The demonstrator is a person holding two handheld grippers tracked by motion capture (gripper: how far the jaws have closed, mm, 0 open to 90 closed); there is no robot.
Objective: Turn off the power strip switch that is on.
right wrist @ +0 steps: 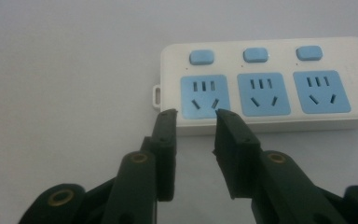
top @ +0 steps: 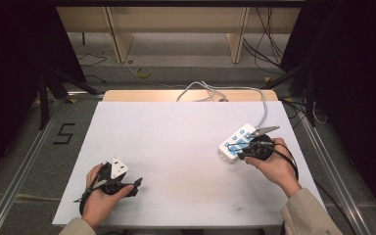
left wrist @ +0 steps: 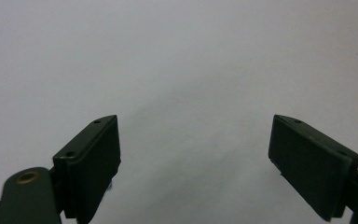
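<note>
- Power strip [top: 239, 141]: a white three-outlet strip with blue socket faces and blue switches lies flat on the white table [top: 176, 147], at about three o'clock from the table's middle, near the right edge. It sits slantwise, one short end toward twelve o'clock, where its pale cable [top: 210, 90] runs off over the far edge.
- Right gripper [right wrist: 196, 113]: its jaws stand partly apart with nothing between them, the tips just at the strip's near long edge, below the end socket [right wrist: 204, 94] by the small hanging tab [right wrist: 156, 95]. No pad presses on the strip; whether a tip brushes its wall cannot be told. Likely the gap is kept narrow so that a tip can poke a switch or nudge the body, rather than span the strip's full width.
- Right hand [top: 274, 164]: seen from above, it holds the gripper low over the strip's near end, reaching in from five o'clock, which keeps the cable end free.
- Left gripper [left wrist: 196, 140]: its jaws are spread wide over bare table and hold nothing. The left hand [top: 100, 193] rests it at about eight o'clock, well apart from the strip, apparently parked out of the way while the right side works.
- Switches [right wrist: 255, 54]: three blue buttons sit in a row along the strip's far edge in the right gripper view, untouched.
</note>
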